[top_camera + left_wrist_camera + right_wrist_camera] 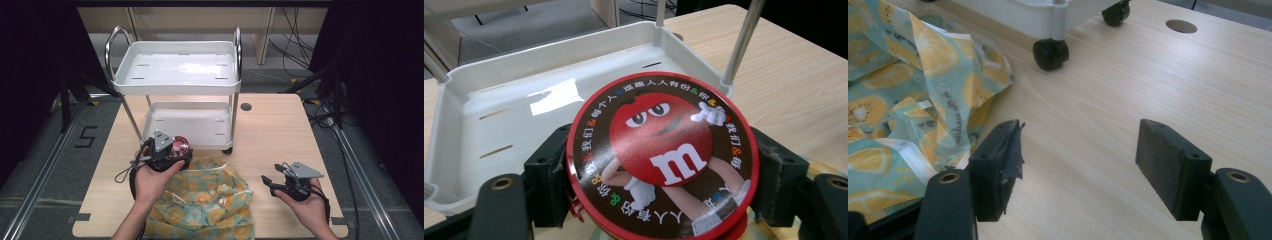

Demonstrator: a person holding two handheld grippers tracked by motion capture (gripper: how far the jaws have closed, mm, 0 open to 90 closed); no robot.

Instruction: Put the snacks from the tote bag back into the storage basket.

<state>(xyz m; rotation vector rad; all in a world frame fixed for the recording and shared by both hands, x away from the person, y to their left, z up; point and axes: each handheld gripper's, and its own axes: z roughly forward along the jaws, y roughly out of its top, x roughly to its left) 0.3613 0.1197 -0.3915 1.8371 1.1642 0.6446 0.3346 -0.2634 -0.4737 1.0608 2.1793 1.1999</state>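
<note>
A round red tin (661,155) with a red M&M character on its lid sits between the jaws of my left gripper (172,150), which is shut on it. In the high view the tin (180,146) hangs just in front of the lower shelf (187,125) of a small white cart (177,67). A lemon-print cloth bag (210,200) lies crumpled on the wooden table (280,130) below it. My right gripper (267,181) hovers open over bare wood to the right of the bag (903,95), nothing between its pads (1168,165).
The cart's black castors (1050,52) stand on the table close to the bag. A round cable hole (245,106) sits in the tabletop behind the cart. Dark curtains and floor cables surround the table.
</note>
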